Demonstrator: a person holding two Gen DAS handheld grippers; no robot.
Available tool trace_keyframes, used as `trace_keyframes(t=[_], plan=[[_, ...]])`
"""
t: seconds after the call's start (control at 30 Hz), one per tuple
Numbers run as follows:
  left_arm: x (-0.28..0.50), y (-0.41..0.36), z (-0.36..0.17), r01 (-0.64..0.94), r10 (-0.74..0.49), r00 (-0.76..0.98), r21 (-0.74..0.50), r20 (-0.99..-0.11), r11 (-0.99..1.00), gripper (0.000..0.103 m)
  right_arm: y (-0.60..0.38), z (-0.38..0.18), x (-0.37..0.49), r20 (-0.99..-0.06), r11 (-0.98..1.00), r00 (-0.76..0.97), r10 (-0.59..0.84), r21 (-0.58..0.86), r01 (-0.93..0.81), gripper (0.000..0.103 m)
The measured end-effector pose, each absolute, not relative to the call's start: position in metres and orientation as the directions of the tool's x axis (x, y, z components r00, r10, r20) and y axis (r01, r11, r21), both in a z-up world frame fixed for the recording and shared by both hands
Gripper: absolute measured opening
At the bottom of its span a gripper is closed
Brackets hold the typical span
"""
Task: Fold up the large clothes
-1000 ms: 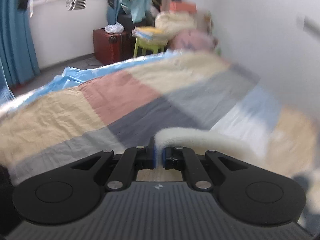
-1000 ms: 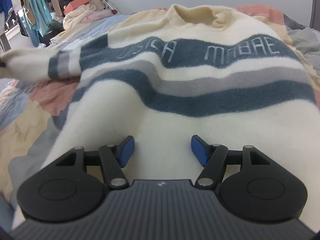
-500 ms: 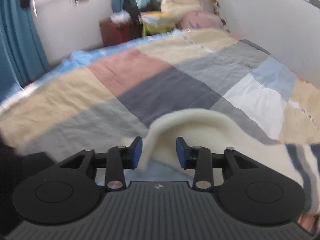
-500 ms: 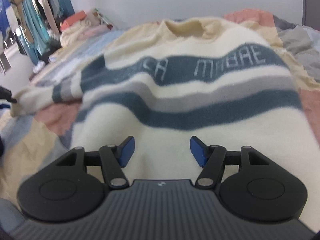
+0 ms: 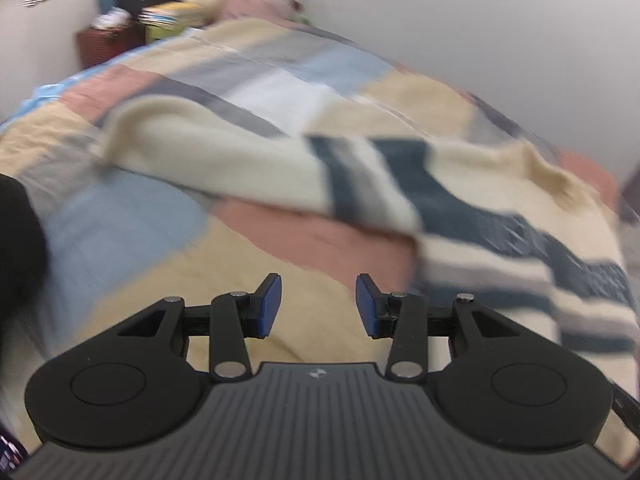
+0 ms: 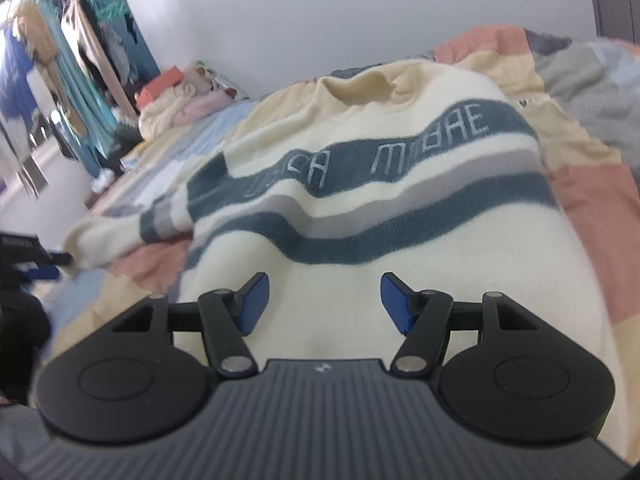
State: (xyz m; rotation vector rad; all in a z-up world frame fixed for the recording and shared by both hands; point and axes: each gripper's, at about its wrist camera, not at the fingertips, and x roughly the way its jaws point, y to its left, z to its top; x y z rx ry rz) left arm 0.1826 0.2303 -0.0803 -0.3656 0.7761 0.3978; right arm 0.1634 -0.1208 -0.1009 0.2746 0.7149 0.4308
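A cream sweater (image 6: 400, 208) with dark blue and grey stripes and lettering lies front up on a patchwork bedspread (image 6: 592, 200). Its left sleeve (image 5: 208, 148) stretches out flat to the side, cuff at the far end; the sleeve also shows in the right wrist view (image 6: 120, 236). My left gripper (image 5: 318, 306) is open and empty above the bedspread, below the sleeve and apart from it. My right gripper (image 6: 324, 302) is open and empty over the sweater's lower body near the hem. The left gripper's body shows at the left edge of the right wrist view (image 6: 24, 256).
The bed runs along a white wall (image 5: 460, 20). Beyond its far end stand a red case (image 5: 100, 44), a stool with books (image 5: 168, 20) and piled bedding (image 6: 180, 100). Clothes hang on a rack (image 6: 80, 64) at the left.
My left gripper opened, let go of the sleeve cuff and drew back; the sleeve now lies flat on the bedspread. My right gripper stayed open over the sweater body.
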Motion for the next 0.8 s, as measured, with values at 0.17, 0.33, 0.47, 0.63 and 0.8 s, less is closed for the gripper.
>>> trace_keyframes(t=[0.17,0.33,0.47,0.63,0.8], plan=[[0.178,0.168,-0.087,-0.399,0.132,0.655,-0.191,-0.744,0.897,0.047,-0.127,-0.102,0.146,-0.537,0.809,0.616,0.576,0.480,-0.339,0.066],[0.174,0.148,-0.101,-0.411,0.014,0.627,-0.315,-0.779,0.856,0.047,-0.104,-0.101,0.124,-0.471,0.683,0.498,0.728,0.561,-0.468,0.066],[0.177,0.162,-0.109,-0.449,-0.035,0.607,-0.378,-0.794,0.810,0.047,-0.071,-0.107,0.114,-0.477,0.615,0.390,0.788,0.567,-0.548,0.066],[0.176,0.177,-0.124,-0.505,-0.071,0.581,-0.428,-0.811,0.749,0.047,-0.038,-0.120,0.109,-0.573,0.633,0.328,0.751,0.483,-0.605,0.027],[0.177,0.174,-0.137,-0.493,-0.107,0.567,-0.440,-0.817,0.750,0.047,-0.059,-0.115,0.109,-0.595,0.716,0.420,0.685,0.443,-0.540,0.017]])
